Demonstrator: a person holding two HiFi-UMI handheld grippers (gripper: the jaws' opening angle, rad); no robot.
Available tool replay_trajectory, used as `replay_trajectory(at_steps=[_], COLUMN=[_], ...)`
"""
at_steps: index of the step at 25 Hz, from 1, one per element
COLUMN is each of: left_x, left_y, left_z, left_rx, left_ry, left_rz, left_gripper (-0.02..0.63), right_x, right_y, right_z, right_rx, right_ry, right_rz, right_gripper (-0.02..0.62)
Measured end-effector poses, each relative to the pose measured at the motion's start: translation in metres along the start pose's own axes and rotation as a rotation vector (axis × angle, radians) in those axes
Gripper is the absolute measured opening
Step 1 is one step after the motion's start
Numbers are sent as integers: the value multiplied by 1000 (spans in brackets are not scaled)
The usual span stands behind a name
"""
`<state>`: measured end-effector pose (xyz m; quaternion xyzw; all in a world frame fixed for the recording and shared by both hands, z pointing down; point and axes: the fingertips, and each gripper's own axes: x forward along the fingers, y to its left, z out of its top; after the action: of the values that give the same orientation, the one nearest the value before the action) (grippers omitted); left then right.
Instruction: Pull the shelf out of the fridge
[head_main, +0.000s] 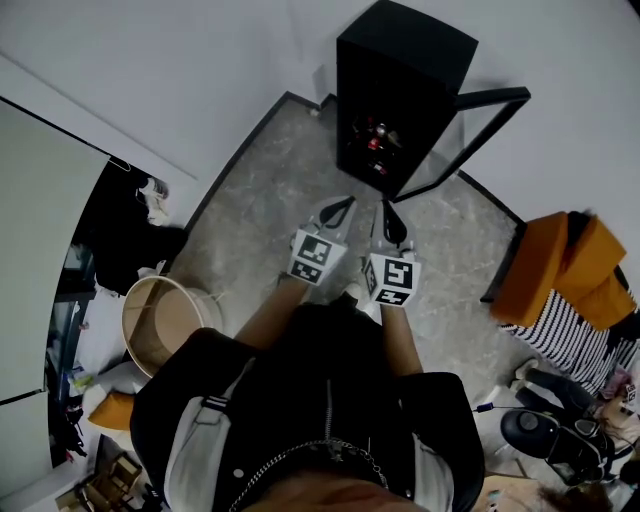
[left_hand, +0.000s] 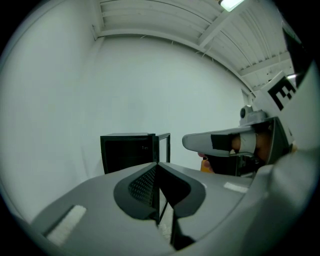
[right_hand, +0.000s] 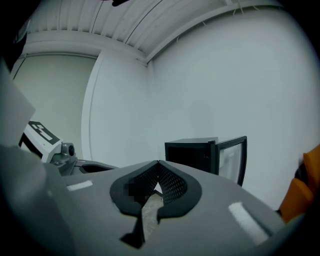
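Facing the open fridge (head_main: 400, 95), our left claw (head_main: 338, 210) and right claw (head_main: 392, 224) are shut, empty. We should open them before reaching the shelf

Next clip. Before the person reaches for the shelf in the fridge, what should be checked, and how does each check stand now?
1. Is the door of the fridge open? Ok.
2. Nothing in left gripper: ok, jaws together.
3. Nothing in right gripper: ok, jaws together.
4. Jaws apart to take the shelf: not ok, both shut.
5. Grippers at the fridge: not ok, floor lies between.
6. Shelf free of load: cannot tell; red things show inside.
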<state>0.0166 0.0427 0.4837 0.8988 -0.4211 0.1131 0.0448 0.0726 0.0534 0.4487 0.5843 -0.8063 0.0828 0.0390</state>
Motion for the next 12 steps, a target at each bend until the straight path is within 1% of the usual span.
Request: replay_trajectory(at_steps=[7, 12], left_x=[25, 30], left_y=[-5, 0], left_z=[1, 0], left_rx=[-12, -25], left_ry=[8, 16], left_rz=[22, 46], left_gripper=[11, 11], right_x=[11, 18], right_y=[-28, -32], right_z=[-1, -3], right_rx=[-1, 4], right_ry=[2, 10], right_rz=[16, 34], right_gripper=[2, 2])
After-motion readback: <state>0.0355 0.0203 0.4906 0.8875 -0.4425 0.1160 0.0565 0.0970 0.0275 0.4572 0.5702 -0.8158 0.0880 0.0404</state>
